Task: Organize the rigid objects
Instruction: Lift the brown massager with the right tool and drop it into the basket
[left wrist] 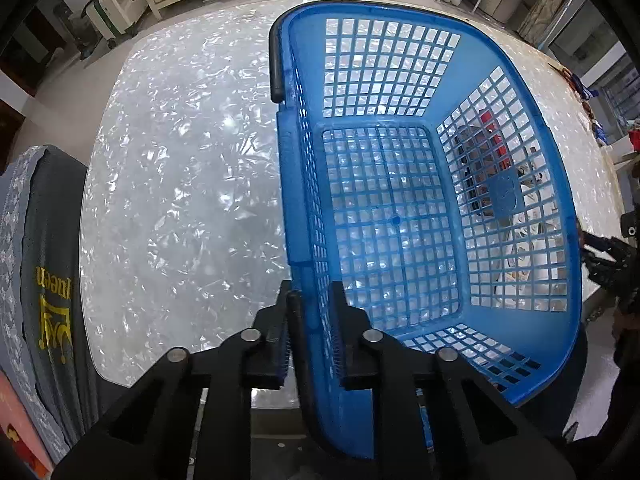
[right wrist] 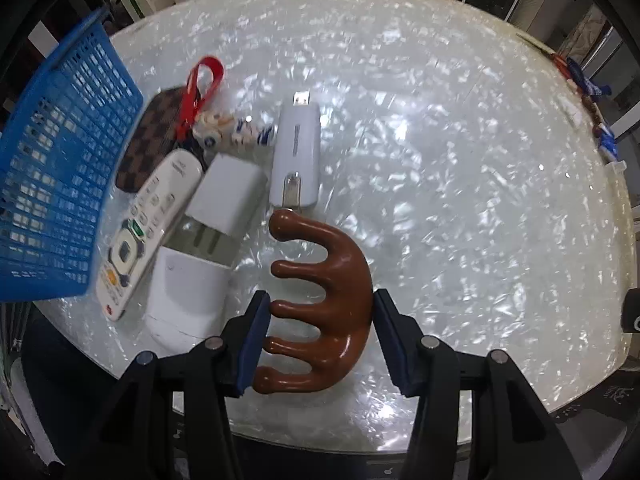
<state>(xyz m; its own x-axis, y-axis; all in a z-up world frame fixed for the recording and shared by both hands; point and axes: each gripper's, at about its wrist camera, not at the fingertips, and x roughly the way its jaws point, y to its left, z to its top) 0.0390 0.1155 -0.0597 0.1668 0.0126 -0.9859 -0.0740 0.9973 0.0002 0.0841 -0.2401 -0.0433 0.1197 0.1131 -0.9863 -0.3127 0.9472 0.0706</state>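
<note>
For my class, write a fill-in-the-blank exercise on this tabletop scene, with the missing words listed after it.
1. The left gripper is shut on the rim of the ____ basket.
2. The right gripper is shut on a brown wooden massager with ____ rounded prongs.
3. The inside of the basket holds ____ objects.
4. The white remote control lies between the basket and the white ____.

Missing words: blue; five; no; charger
</note>
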